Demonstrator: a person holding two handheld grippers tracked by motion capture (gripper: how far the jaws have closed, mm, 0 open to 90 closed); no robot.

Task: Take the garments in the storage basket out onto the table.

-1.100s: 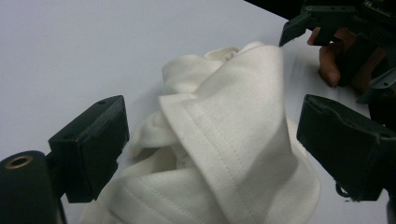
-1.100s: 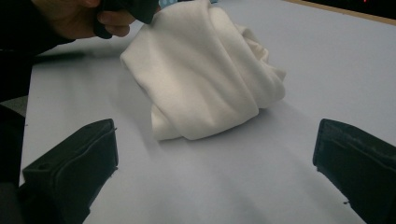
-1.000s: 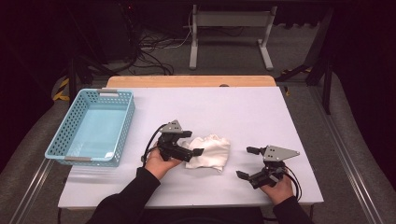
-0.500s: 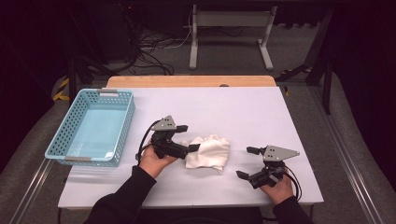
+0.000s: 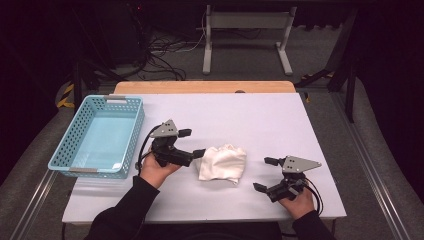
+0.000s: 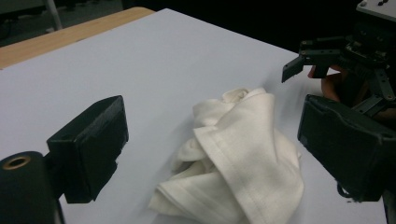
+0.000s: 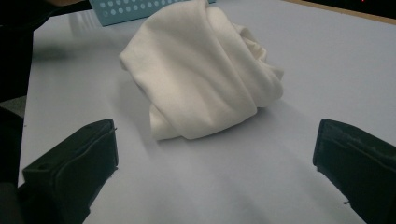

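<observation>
Black jaws of the left gripper (image 5: 192, 143) stand wide apart with nothing between them, poised just left of the white cloth (image 5: 223, 163). In the left gripper view the cloth's near hem lies between and just beyond the two jaws, not yet caught. The right gripper (image 5: 263, 174) rests well to the right of the cloth, nearer the person, its jaws likewise spread and empty.

The cloth sits bunched in loose folds near the middle of the white table (image 5: 280, 125). The blue basket (image 5: 75, 160) stands at the far left, apparently empty.

Risks, as judged:
- A closure on the top fold alone would lift one layer; the bundle would unroll and trail.
- A low approach could push the cloth right across the smooth surface rather than take it.
- A dangling corner could snag the basket rim during transfer.
</observation>
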